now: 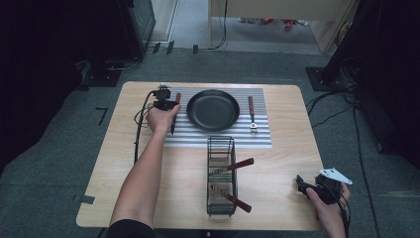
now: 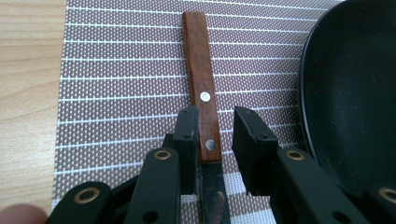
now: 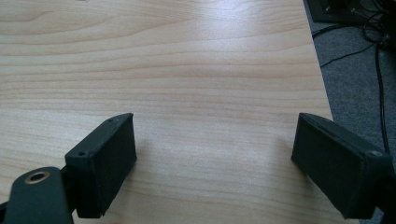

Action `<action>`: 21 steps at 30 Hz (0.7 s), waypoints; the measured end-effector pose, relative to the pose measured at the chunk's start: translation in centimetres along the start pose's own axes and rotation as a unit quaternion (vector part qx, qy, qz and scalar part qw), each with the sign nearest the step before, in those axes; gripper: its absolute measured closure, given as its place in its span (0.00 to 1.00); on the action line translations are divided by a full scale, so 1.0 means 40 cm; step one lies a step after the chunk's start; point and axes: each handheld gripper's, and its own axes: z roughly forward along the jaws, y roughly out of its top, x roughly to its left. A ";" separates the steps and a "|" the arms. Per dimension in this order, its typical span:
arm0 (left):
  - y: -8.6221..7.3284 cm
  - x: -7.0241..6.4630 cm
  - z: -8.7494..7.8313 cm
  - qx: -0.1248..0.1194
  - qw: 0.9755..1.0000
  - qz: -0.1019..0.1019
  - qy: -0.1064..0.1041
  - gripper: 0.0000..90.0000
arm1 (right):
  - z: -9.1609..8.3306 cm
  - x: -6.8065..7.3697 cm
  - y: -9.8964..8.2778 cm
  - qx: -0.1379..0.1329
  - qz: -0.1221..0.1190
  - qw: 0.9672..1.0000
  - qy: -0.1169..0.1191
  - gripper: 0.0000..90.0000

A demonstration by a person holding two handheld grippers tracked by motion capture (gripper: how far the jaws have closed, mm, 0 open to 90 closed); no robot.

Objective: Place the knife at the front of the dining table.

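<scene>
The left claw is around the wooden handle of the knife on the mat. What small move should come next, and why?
Probably lift the left claw straight up, clear of the knife. Its jaws stand apart on either side of the wooden handle, and the knife lies flat on the striped mat beside the pan, so it looks already placed.

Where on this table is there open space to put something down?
Bare wood lies left of the wire basket, and between the basket and the right gripper. The striped mat is crowded: pan, knife, fork.
</scene>
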 end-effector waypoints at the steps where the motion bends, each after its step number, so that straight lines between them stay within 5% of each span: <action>1: 0.000 0.001 0.003 0.001 1.000 -0.002 0.003 0.84 | 0.000 0.000 0.000 0.000 0.000 1.000 0.000 0.15; 10: 0.004 0.015 0.014 -0.011 0.999 -0.049 0.009 0.87 | 0.000 -0.001 0.000 0.000 0.000 1.000 0.001 0.15; 21: 0.001 0.015 0.017 -0.018 0.998 -0.056 0.008 0.86 | 0.000 -0.001 0.000 0.000 0.000 1.000 0.001 0.15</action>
